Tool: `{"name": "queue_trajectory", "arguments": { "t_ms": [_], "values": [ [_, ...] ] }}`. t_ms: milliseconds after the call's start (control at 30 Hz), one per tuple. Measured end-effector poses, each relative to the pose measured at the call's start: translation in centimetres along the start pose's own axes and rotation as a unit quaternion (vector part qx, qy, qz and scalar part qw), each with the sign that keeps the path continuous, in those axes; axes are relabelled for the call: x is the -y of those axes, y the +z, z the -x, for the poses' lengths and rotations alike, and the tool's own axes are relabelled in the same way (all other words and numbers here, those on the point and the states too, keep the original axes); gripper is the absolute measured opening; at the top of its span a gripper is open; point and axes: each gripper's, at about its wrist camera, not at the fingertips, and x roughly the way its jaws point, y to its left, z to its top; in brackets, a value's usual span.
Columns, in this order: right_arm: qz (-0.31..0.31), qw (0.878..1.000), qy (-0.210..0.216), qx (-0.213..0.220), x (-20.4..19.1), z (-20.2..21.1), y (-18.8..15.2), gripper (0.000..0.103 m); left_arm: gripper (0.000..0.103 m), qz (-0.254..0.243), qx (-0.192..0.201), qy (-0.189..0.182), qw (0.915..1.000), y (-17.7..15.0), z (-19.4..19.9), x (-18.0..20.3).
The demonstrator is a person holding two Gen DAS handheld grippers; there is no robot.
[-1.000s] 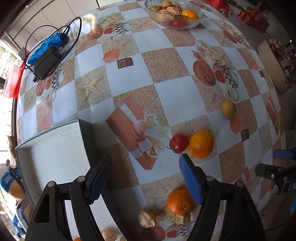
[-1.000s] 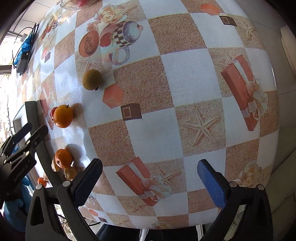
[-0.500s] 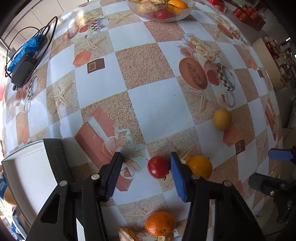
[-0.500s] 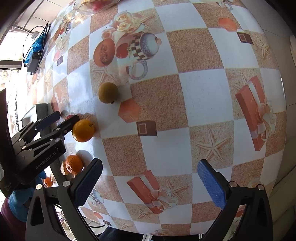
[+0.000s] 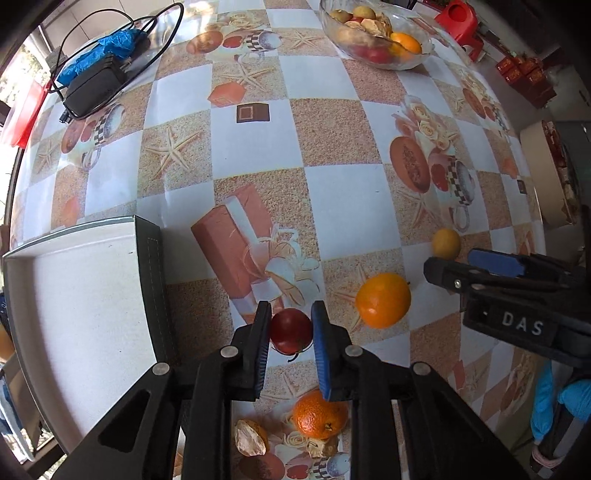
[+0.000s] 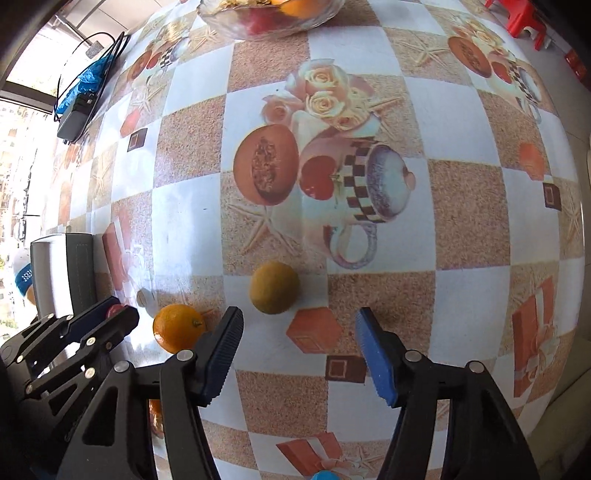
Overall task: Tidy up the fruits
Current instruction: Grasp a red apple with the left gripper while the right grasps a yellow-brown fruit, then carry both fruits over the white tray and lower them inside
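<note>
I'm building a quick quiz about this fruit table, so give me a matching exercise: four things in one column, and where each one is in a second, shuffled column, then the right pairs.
Things:
1. red fruit
2. yellow fruit
3. glass bowl
4. black power adapter

Places:
A. far edge of the table, full of fruit
B. clamped in the left gripper
C. lying on a blue bag, with its cable
D. loose on the table ahead of the right gripper

Pairs: 1-B, 2-D, 3-A, 4-C

Tray [image 5: 74, 295] left of apple [image 5: 290, 330], orange [image 5: 383, 300] right, bowl [image 5: 376, 33] far behind, tangerine [image 5: 320, 413] nearest
</note>
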Motion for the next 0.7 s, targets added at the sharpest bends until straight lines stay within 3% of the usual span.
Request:
{"name": "queue_trajectory", "arguments": {
  "t_ms": [67, 100, 167, 200, 367, 700],
  "values": [
    [0.021, 1.0, -0.009, 0.016, -0.9, 0.1, 0.4, 0.066, 0.024, 0.003, 0.007, -0.003, 1.0, -0.3, 0.8, -0.3],
    [0.03, 0.999, -0.012, 0.017, -1.3, 0.0, 0.5, 0.061, 0.024, 0.003, 0.009, -0.004, 0.9999, -0.3, 1.1, -0.4],
    [0.05, 0.997, -0.052, 0.022, -2.0, 0.0, 0.6, 0.033, 0.024, 0.005, 0.013, -0.003, 0.9999, -0.8, 1.8, -0.6],
    [0.056, 0.996, -0.061, 0.023, -2.2, 0.0, 0.6, 0.027, 0.024, 0.008, 0.014, -0.005, 0.9999, -1.0, 2.1, -0.7],
    [0.043, 0.999, -0.007, 0.023, -0.8, 1.0, -0.4, 0.027, 0.024, 0.013, 0.022, -0.004, 0.9997, -2.2, 3.8, -1.9],
    [0.064, 0.998, -0.01, 0.005, -0.2, 3.5, -6.6, 0.027, 0.024, 0.023, 0.02, 0.038, 0.9988, -7.1, 5.6, -4.3]
  ]
}}
